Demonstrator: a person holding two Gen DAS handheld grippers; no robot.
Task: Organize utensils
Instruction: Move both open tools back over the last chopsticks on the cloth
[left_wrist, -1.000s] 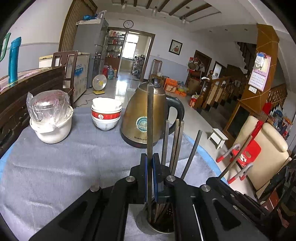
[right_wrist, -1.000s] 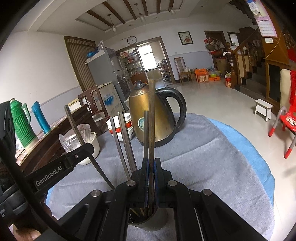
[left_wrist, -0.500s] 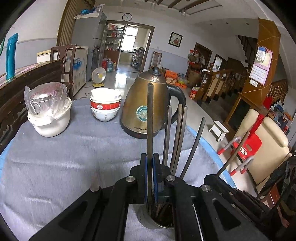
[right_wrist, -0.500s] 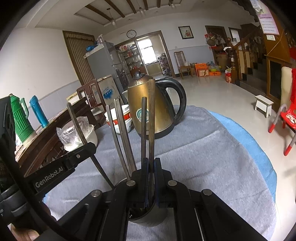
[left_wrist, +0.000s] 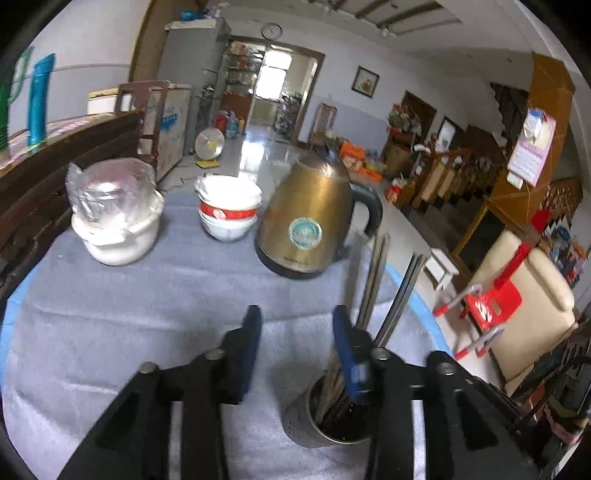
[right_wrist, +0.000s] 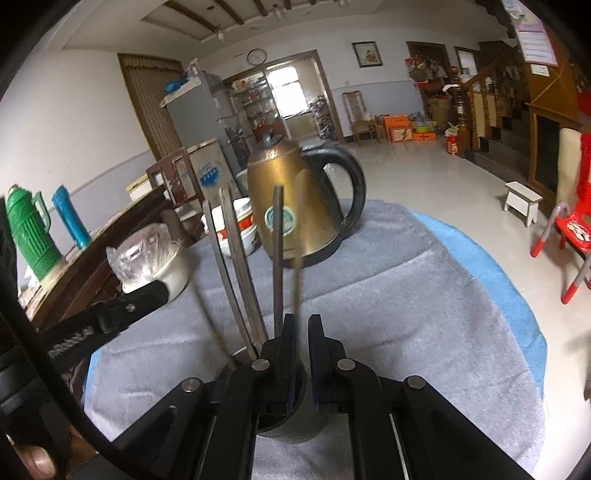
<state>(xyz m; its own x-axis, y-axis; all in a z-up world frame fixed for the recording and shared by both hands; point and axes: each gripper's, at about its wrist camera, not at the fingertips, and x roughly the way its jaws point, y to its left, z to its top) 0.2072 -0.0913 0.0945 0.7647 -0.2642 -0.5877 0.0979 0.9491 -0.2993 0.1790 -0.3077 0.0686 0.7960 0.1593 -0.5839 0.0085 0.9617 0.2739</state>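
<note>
The left gripper (left_wrist: 297, 332) is standing with its jaws wide apart in the lower middle of its view. They have just been opening, and nothing is lying between them except the grey cloth (left_wrist: 147, 314) of the table. Its right finger (left_wrist: 345, 354) is overlapping the metal cup (left_wrist: 299, 424), which is sitting in the lower right of that frame. The chopsticks (left_wrist: 373, 280) are standing in this cup and are leaning toward the upper right.

In the right wrist view, the right gripper (right_wrist: 302, 332) is hanging over the same cup at the bottom centre, and its pads are almost together, with only a thin slit between them. One blurred chopstick (right_wrist: 297, 284) is rising in line with this slit; whether the pads are pressing it I cannot tell. A dark chopstick (right_wrist: 277, 258) is standing just to its left.

Behind the cup, a brass kettle (left_wrist: 306, 221), stacked bowls (left_wrist: 229, 210) and a white pot (left_wrist: 118, 229) covered with plastic are resting on the cloth.
</note>
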